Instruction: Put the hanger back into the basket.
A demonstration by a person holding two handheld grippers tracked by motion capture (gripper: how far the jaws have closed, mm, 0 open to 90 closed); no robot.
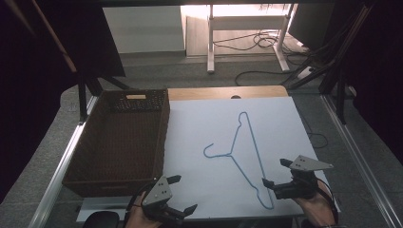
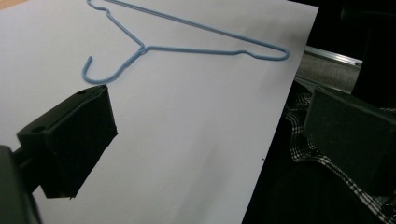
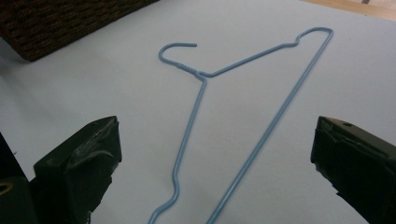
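White counter [image 1: 209, 123] carried a blue wire hanger [image 1: 247, 156]; near it, the right gripper [image 1: 277, 174] and left gripper [image 1: 183, 194] held fingers wide apart, empty.

Hanger [image 1: 247, 156]: thin blue coated wire, smooth, faint sheen. Sheet [image 1: 214, 142] beneath it: white, matt, smooth, paper-like. Basket [image 1: 119, 137], left of frame: dark brown woven wicker, rough. Tabletop strip [image 1: 228, 92] above sheet: light wood. Gripper pads [image 3: 88, 158]: black, matt, scuffed.
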